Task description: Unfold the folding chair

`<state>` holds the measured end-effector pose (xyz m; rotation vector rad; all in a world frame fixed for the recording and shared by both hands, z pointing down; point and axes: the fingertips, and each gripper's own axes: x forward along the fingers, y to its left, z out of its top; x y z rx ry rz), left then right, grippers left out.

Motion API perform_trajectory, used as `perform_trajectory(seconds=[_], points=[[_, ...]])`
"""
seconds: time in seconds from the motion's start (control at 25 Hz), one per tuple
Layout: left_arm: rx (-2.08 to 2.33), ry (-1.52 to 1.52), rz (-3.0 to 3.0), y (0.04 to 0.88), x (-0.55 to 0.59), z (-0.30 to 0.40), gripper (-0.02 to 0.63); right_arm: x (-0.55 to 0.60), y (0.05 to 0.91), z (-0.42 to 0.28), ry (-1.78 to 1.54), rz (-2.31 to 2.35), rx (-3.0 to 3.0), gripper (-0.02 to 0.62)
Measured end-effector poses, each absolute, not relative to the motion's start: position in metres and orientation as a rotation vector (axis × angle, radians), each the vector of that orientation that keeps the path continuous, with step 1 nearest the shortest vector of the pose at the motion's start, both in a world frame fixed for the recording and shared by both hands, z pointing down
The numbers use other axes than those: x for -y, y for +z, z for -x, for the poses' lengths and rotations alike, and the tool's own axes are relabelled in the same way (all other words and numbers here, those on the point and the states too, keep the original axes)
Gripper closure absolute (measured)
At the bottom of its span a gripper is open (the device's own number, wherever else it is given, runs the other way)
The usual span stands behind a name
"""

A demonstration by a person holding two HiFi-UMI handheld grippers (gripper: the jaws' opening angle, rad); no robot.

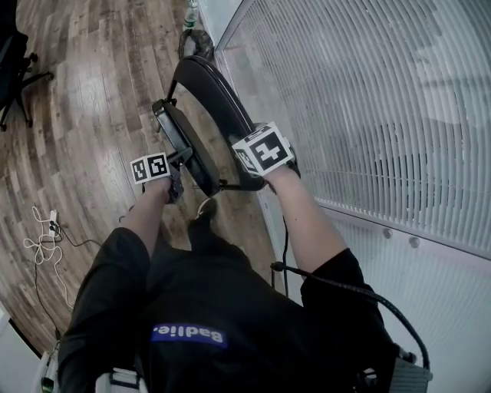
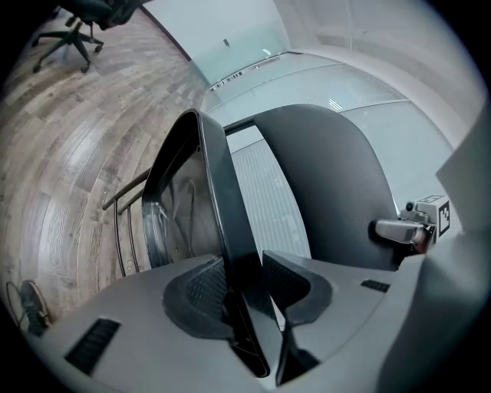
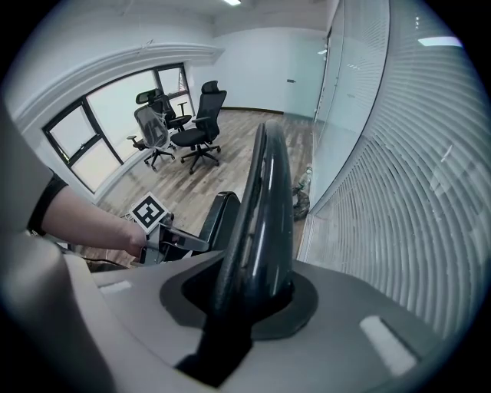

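Note:
A black folding chair stands on the wood floor beside the wall, its backrest (image 1: 219, 96) and seat (image 1: 182, 142) spread apart in a narrow V. My left gripper (image 1: 178, 167) is shut on the seat's near edge (image 2: 222, 199), which runs between both pads. My right gripper (image 1: 245, 175) points steeply down and is shut on the backrest's top edge (image 3: 265, 207). The right gripper view shows the seat (image 3: 219, 219) and the left gripper (image 3: 165, 239) to the left. In the left gripper view, the backrest (image 2: 322, 184) fills the middle and the right gripper (image 2: 406, 227) sits at its right edge.
A white slatted wall (image 1: 368, 115) runs close along the chair's right side. A bottle (image 1: 190, 11) and a dark bundle (image 1: 198, 40) lie at its foot. Office chairs (image 3: 199, 123) stand farther off by the windows. Cables (image 1: 42, 239) lie on the floor at left.

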<state>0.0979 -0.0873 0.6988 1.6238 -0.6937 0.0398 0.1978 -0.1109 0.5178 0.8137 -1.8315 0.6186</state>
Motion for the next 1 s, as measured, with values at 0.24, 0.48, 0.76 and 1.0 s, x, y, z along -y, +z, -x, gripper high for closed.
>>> perform_trajectory(seconds=[0.24,0.48,0.76,1.0], points=[[0.71,0.042,-1.613,0.704,0.079,-0.076,0.465,0.115,0.52,-0.199,0.638,-0.805,1.838,0.52],[0.733,0.043,-1.586,0.713,0.069,-0.052,0.456,0.117,0.522,-0.195,0.65,-0.804,1.834,0.52],[0.723,0.001,-1.609,0.719,0.061,-0.036,0.454,0.114,0.524,-0.19,0.659,-0.798,1.845,0.52],[0.722,-0.007,-1.591,0.727,0.055,-0.028,0.454,0.116,0.532,-0.197,0.681,-0.79,1.854,0.52]])
